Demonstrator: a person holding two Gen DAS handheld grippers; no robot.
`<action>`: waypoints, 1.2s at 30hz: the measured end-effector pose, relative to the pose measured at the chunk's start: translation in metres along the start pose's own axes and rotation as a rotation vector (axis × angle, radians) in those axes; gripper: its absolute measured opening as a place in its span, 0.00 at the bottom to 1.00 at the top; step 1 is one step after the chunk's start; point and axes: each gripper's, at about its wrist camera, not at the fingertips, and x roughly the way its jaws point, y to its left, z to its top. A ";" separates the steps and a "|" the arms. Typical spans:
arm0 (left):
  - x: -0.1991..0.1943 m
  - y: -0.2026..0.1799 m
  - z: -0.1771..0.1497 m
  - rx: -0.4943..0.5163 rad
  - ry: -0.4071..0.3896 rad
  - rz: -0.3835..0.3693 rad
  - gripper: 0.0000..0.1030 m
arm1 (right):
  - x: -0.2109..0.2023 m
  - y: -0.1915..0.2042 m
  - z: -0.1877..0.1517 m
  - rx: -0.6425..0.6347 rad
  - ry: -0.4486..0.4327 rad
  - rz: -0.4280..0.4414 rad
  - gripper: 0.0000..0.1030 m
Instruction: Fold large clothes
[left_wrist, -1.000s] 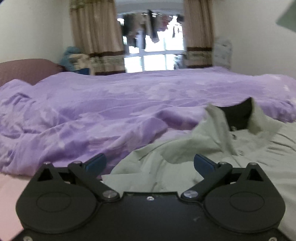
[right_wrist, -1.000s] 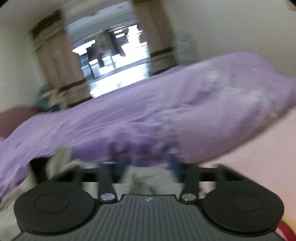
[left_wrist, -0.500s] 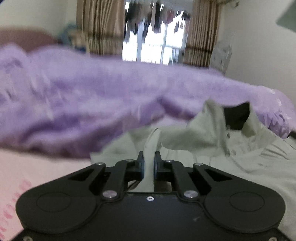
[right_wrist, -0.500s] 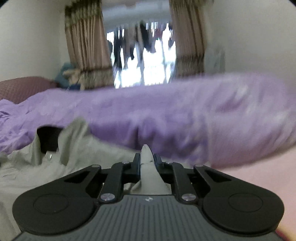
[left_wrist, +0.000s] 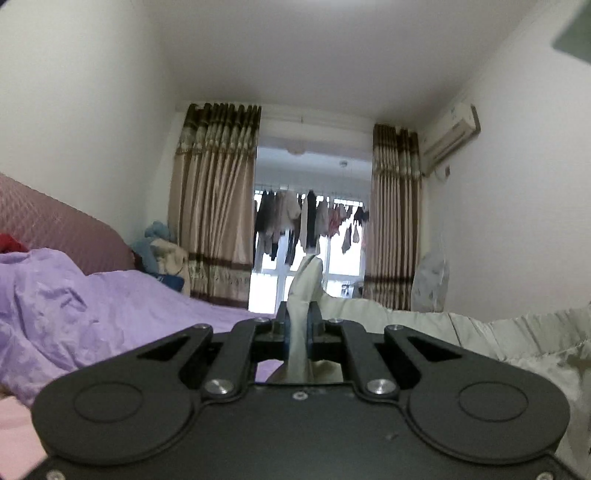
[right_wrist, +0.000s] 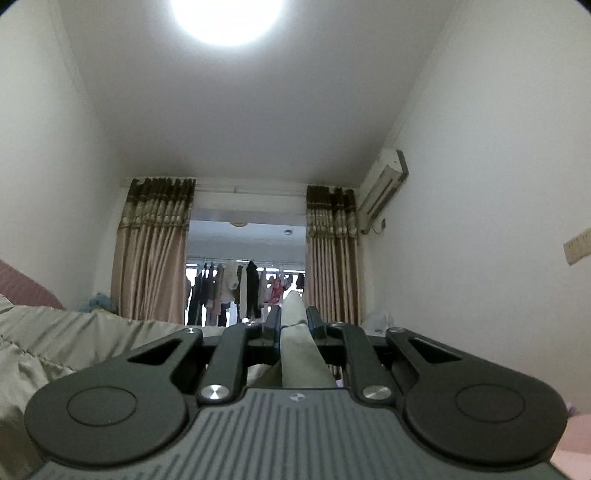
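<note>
The left tool (left_wrist: 298, 325) and the right tool (right_wrist: 291, 328) are each clamped on an edge of the pale grey-green collared shirt (left_wrist: 498, 343), lifted above the bed's purple quilt (left_wrist: 92, 306). Judging by this, only the pickup is done; every fold remains.

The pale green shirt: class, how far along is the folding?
Done: both grips taken. In hand: left hand-held gripper and right hand-held gripper each pinch the pale green shirt, raised over the purple quilt. Left: no fold visible yet.
</note>
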 end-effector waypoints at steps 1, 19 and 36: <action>0.009 -0.002 -0.008 0.005 0.014 0.011 0.07 | 0.006 0.000 -0.008 0.002 0.006 -0.015 0.14; 0.141 0.015 -0.161 0.112 0.553 0.233 0.57 | 0.115 0.005 -0.143 0.081 0.931 0.020 0.48; 0.106 -0.071 -0.109 -0.066 0.505 -0.017 0.95 | 0.051 0.055 -0.032 0.306 0.635 0.140 0.14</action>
